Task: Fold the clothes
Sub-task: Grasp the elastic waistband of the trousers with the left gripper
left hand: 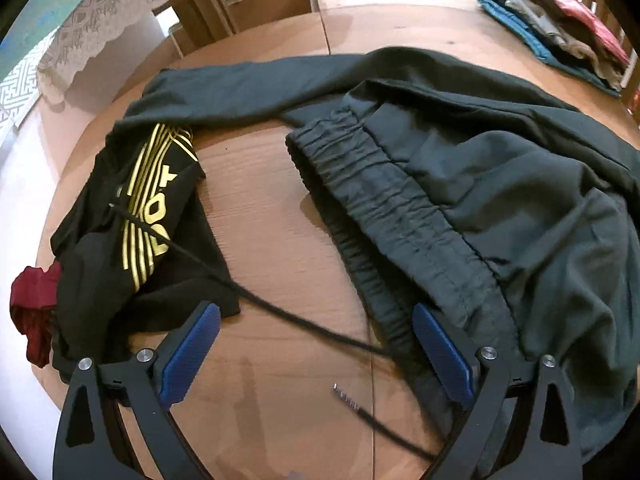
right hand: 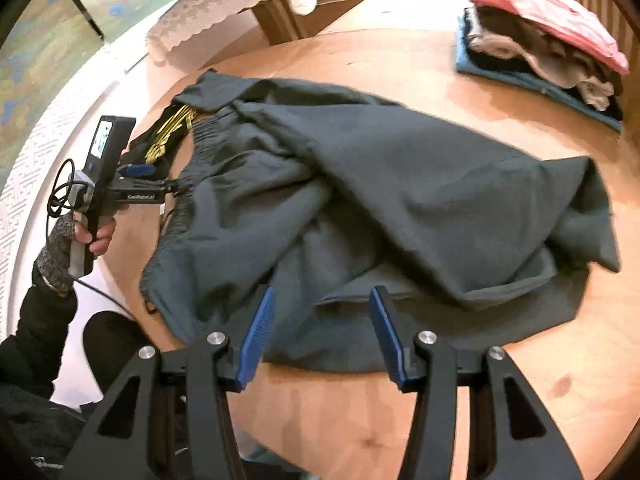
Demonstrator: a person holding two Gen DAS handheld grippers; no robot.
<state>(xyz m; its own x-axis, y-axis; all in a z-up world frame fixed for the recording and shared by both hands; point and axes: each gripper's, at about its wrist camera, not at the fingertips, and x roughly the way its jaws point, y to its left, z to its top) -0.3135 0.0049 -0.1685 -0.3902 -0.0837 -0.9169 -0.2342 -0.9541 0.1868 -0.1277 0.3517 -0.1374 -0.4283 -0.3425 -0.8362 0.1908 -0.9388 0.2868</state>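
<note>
Here, dark grey trousers (right hand: 360, 200) are lying rumpled across the round wooden table (right hand: 540, 400), elastic waistband (left hand: 372, 200) toward the left gripper (left hand: 316, 356). That gripper is hovering wide open over bare wood and a loose black drawstring (left hand: 280, 312), gripping nothing. The right gripper (right hand: 322, 332) is also gaping, empty, above the trousers' near edge. A black garment with gold stripes (left hand: 148, 208) is sitting just beside (folded clothes (right hand: 552, 48) are stacked well apart).

Dark grey sweatpants (right hand: 384, 200) lie crumpled on the table, elastic waistband (left hand: 384, 208) exposed, drawstring (left hand: 304, 320) trailing.
</note>
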